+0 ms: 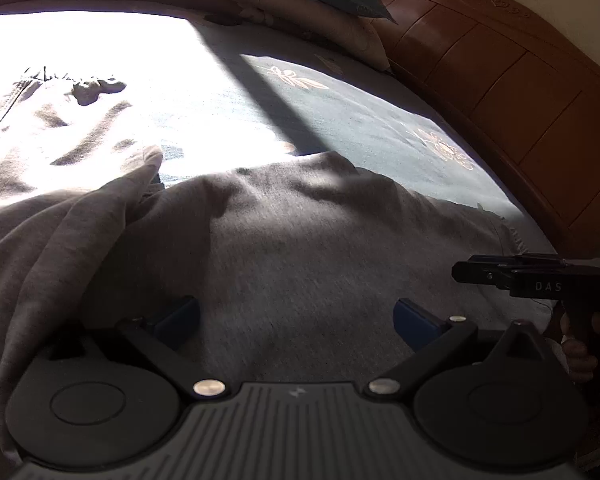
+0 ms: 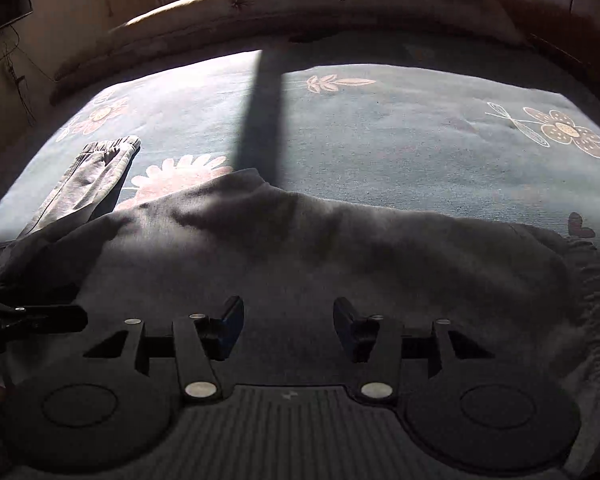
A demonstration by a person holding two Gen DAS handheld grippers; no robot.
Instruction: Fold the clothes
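one grey garment (image 2: pixel 300 248) lies across the lower half of the frame on the blue flowered bedspread (image 2: pixel 400 140), its long axis running left to right, ribbed hem at the right, one leg or sleeve (image 2: pixel 88 176) reaching toward upper left. two grippers: the left gripper (image 1: pixel 296 320) and the right gripper (image 2: pixel 288 324) both hover over the cloth, fingers spread apart, pinching nothing. one wooden headboard (image 1: pixel 500 80) at upper right.
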